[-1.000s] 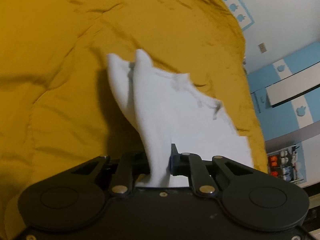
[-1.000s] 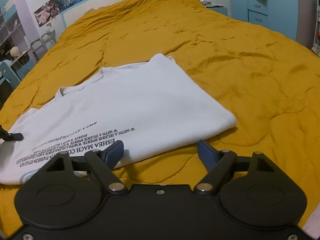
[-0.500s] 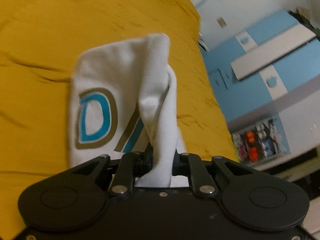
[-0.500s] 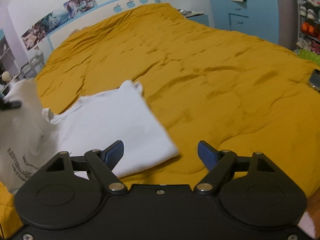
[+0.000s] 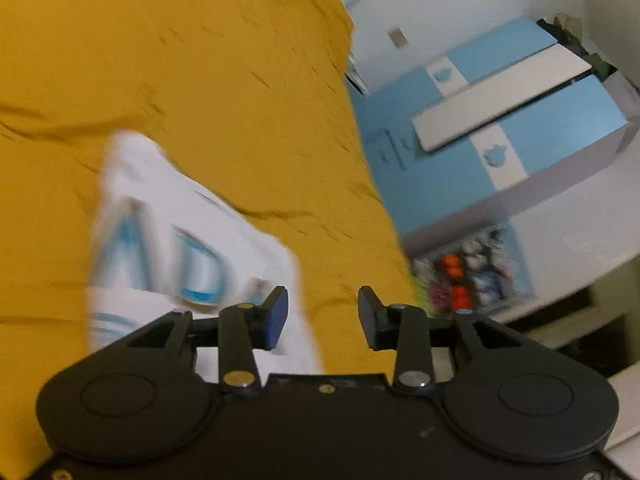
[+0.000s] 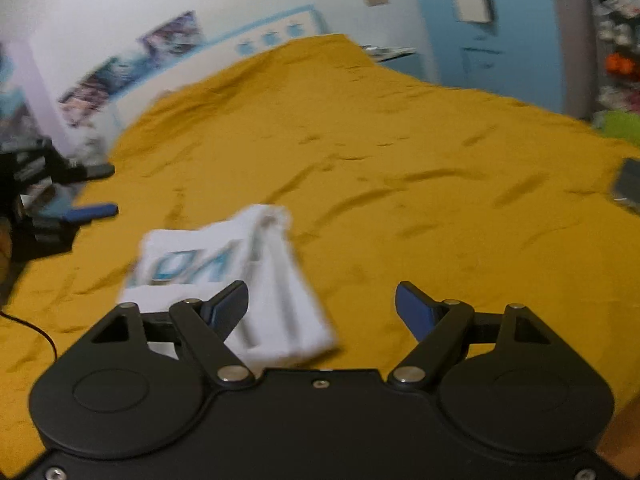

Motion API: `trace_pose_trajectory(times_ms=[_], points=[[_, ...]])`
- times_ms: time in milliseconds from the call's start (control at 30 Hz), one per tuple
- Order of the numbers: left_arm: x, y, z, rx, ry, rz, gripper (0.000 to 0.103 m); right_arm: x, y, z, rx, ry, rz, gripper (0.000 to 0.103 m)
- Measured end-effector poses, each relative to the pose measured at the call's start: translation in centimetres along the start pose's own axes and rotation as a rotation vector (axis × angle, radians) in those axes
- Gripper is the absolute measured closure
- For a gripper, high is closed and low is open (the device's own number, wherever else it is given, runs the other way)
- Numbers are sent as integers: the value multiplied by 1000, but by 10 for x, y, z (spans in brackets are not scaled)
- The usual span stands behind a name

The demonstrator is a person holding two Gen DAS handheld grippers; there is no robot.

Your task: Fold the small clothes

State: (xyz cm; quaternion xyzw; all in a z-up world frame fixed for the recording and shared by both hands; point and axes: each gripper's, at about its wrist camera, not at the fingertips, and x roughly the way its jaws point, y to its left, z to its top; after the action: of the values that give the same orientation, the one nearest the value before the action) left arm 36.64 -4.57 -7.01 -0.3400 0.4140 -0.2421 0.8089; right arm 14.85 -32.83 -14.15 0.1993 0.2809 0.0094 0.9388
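This is a bedroom in a home, most likely a child's. A wide bed (image 6: 400, 160) under a mustard-yellow quilted cover fills most of the room. Behind it runs a white headboard (image 6: 240, 48) trimmed in blue with small apple shapes, and colourful posters (image 6: 168, 38) hang on the pale wall. A blue-and-white wardrobe (image 5: 500, 128) stands beside the bed, and next to it open shelves (image 5: 460, 276) hold small, bright toys or figures, blurred here.
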Motion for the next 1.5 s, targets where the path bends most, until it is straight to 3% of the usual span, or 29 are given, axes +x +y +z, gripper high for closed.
trace_pose_trajectory(times_ms=[100, 167, 367, 567, 633, 700, 833, 967, 1067, 1133, 1233, 1300, 1367, 1500], points=[[-36, 23, -24, 81, -20, 113, 57, 10, 6, -9, 24, 60, 58, 21], [-47, 43, -43, 80, 2, 148, 57, 16, 10, -14, 11, 75, 72, 21], [-44, 86, -91, -39, 55, 131, 57, 36, 24, -10, -82, 54, 95, 21], [-19, 88, -107, -63, 82, 124, 49, 69, 17, -3, -54, 170, 147, 22], [-13, 84, -108, -49, 84, 132, 46, 76, 12, -3, -24, 208, 179, 39], [-10, 82, -111, -46, 81, 136, 43, 80, 9, -3, -10, 225, 219, 79], [-12, 75, -110, -39, 70, 160, 42, 65, 21, 7, -94, 157, 231, 90], [-11, 67, -112, -13, 57, 144, 41, 59, 15, 27, -93, 105, 241, 94], [-8, 69, -119, -1, 56, 142, 37, 82, -2, 20, -86, 143, 184, 96], [-5, 72, -123, 10, 60, 156, 37, 96, -19, 6, -22, 210, 189, 96], [-4, 74, -124, 20, 63, 164, 35, 93, -31, -3, 51, 209, 220, 91], [-5, 73, -123, 25, 69, 160, 33, 88, -33, 4, 90, 206, 252, 71], [-5, 72, -122, 26, 72, 162, 32, 82, -31, 19, 80, 145, 261, 57], [-2, 72, -122, 39, 70, 158, 27, 107, -13, 62, -18, 83, 277, 53]])
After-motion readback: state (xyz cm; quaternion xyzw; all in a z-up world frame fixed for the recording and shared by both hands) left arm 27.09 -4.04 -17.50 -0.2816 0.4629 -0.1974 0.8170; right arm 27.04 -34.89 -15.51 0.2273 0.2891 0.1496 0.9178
